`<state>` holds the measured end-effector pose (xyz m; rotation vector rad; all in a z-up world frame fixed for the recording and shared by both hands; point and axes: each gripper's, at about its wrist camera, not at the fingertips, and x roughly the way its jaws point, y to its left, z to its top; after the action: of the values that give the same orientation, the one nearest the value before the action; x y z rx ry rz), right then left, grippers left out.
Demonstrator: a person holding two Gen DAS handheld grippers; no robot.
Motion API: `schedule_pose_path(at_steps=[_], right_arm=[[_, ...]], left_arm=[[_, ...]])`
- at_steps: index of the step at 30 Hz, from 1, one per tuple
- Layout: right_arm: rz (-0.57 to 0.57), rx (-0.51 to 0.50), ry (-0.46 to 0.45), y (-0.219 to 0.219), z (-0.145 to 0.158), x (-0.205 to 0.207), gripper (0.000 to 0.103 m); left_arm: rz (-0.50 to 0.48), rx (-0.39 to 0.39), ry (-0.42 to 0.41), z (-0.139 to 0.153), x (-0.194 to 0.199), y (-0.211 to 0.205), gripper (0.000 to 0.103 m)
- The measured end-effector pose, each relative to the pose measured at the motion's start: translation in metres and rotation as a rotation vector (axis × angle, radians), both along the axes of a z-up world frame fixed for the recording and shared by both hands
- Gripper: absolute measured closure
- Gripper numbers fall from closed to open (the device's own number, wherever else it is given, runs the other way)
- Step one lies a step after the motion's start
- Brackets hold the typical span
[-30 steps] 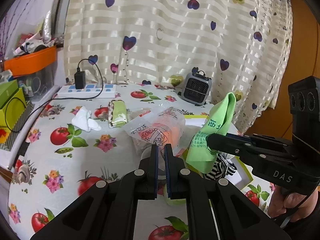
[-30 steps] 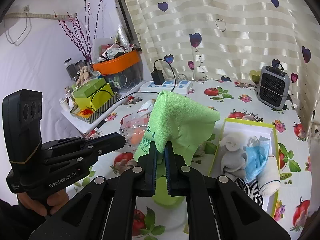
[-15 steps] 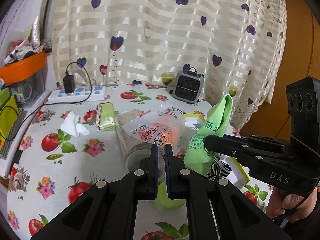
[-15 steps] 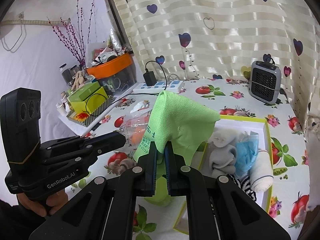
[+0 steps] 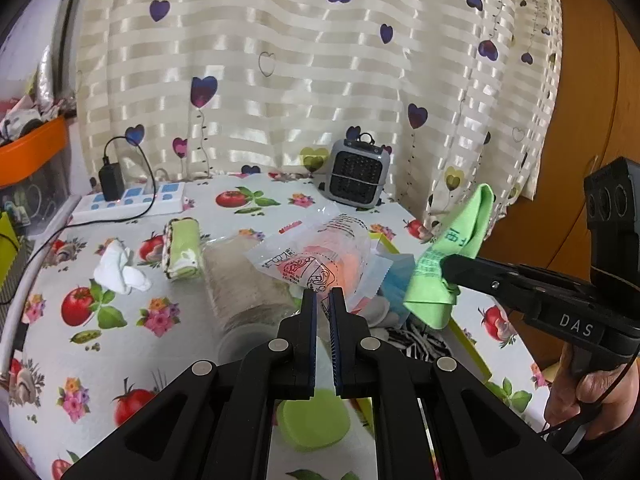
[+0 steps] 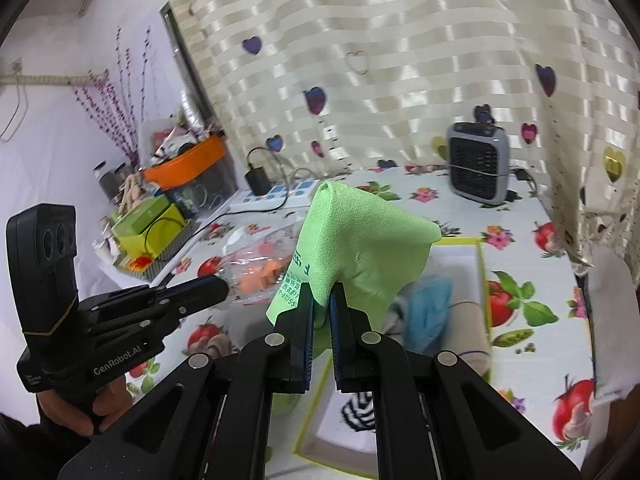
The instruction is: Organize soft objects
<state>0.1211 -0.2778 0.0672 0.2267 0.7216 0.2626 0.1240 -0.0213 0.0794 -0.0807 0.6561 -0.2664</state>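
My left gripper [image 5: 323,296] is shut on a clear plastic bag with orange contents [image 5: 316,256] and holds it above the table; the bag also shows in the right wrist view [image 6: 260,272]. My right gripper [image 6: 321,294] is shut on a green cloth [image 6: 360,248] held over the yellow-rimmed box [image 6: 482,256]; the cloth also shows in the left wrist view [image 5: 456,256]. The box holds a blue mask [image 6: 430,308], grey socks and a striped black-and-white item [image 6: 360,408]. A rolled green towel [image 5: 182,248] and a white sock [image 5: 120,272] lie on the table at the left.
A grey fan heater [image 5: 356,178] stands at the back by the curtain. A power strip with a charger [image 5: 128,200] lies at the back left. An orange bin and green boxes [image 6: 156,224] crowd the left side. A green lid [image 5: 312,420] lies below my left gripper.
Both grippers have moved right with their loads. The green cloth now hangs over the box, and the bag is nearer the box.
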Motion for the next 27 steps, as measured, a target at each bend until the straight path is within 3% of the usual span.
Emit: schedule_pose_path(at_steps=[9,17,27], right_arm=[[-0.069,-0.005,0.021,-0.03,-0.006,-0.01,0.095],[-0.077,-0.035,0.116,-0.035,-0.035,-0.036,0.095],[-0.066,-0.156,0.269,-0.031,-0.07,-0.046,0.095]], left_arm=[[-0.067,-0.016,0.023,-0.008,-0.002,-0.021,0.097],[-0.181,-0.009,0.078,-0.029,-0.021,-0.052,0.097],[-0.264,0.004,0.189,-0.063,-0.022,-0.07,0.097]])
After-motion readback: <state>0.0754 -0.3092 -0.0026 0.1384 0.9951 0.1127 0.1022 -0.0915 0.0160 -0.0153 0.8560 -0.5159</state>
